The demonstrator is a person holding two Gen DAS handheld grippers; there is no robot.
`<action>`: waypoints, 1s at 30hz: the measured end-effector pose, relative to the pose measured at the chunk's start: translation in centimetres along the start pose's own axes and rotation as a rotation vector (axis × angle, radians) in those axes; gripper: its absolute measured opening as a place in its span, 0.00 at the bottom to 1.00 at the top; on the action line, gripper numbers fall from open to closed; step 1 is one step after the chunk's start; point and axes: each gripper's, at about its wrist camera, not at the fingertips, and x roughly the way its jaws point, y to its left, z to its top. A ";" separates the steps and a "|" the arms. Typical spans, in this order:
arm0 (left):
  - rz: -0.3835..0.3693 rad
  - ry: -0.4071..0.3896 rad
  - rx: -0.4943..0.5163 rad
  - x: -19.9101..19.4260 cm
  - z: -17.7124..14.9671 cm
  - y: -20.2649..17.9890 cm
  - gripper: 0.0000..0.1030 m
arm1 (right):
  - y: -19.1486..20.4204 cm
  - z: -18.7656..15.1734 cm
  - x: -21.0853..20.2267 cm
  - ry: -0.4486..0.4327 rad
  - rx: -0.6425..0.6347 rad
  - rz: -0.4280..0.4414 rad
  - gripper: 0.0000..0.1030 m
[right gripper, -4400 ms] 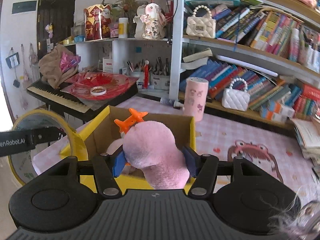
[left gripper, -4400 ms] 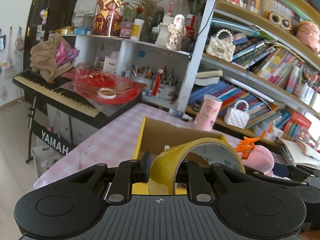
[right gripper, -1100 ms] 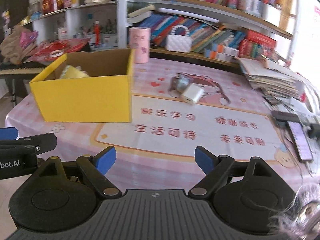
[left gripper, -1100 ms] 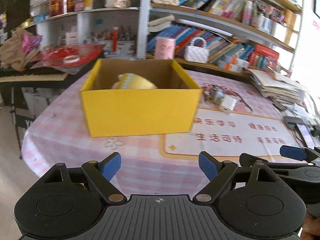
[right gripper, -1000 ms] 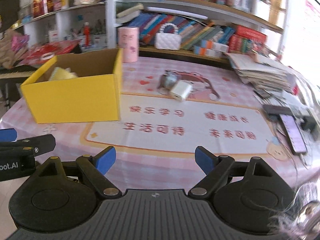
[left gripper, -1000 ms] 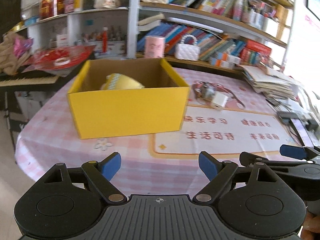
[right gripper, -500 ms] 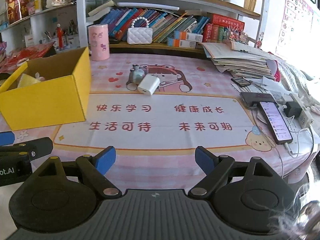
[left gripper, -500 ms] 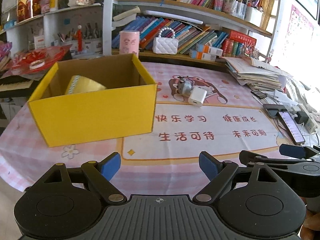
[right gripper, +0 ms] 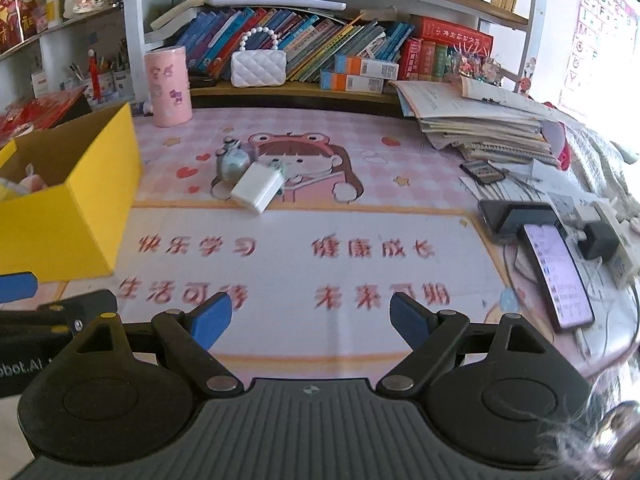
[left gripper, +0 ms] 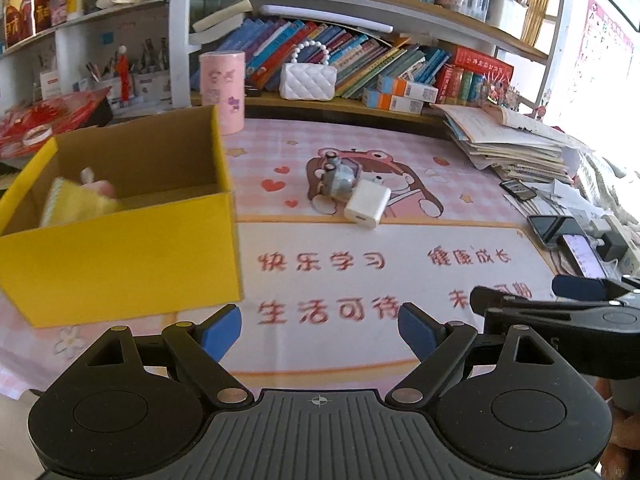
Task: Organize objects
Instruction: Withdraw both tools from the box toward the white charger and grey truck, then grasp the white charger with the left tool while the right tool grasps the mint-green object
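Charger (right gripper: pixel 257 191) beside small grey toy (right gripper: pixel 233 161) on mat | yellow box (left gripper: pixel 120 256) holds tape roll (left gripper: pixel 72 202) | left gripper (left gripper: pixel 320 330), right gripper (right gripper: pixel 307 318): jaws spread, empty

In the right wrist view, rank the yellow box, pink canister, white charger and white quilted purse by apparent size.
1. yellow box, though it is nearest the camera.
2. pink canister and white quilted purse: too similar to separate.
3. white charger.

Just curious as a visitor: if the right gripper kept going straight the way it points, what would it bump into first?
Probably the table mat: the open right gripper points over bare printed mat. Farther along sits the white charger, slightly left of centre. Depth is unclear.
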 end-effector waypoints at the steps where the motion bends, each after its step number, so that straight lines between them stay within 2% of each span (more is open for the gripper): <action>1: 0.001 0.002 0.000 0.5 0.4 -0.4 0.85 | -0.4 0.4 0.4 -0.005 -0.004 0.004 0.83; 11: 0.091 -0.025 0.024 5.5 4.1 -3.8 0.84 | -5.0 5.0 5.0 -0.051 0.012 0.064 0.82; 16: 0.108 -0.013 0.047 9.0 5.7 -4.9 0.83 | -6.5 6.9 7.3 -0.056 0.025 0.085 0.81; 26: 0.123 0.008 0.081 16.2 7.8 -6.5 0.66 | -8.7 10.1 10.4 -0.077 0.047 0.092 0.81; 30: 0.106 0.028 0.079 18.6 8.4 -6.9 0.64 | -9.2 10.8 11.0 -0.078 0.047 0.093 0.81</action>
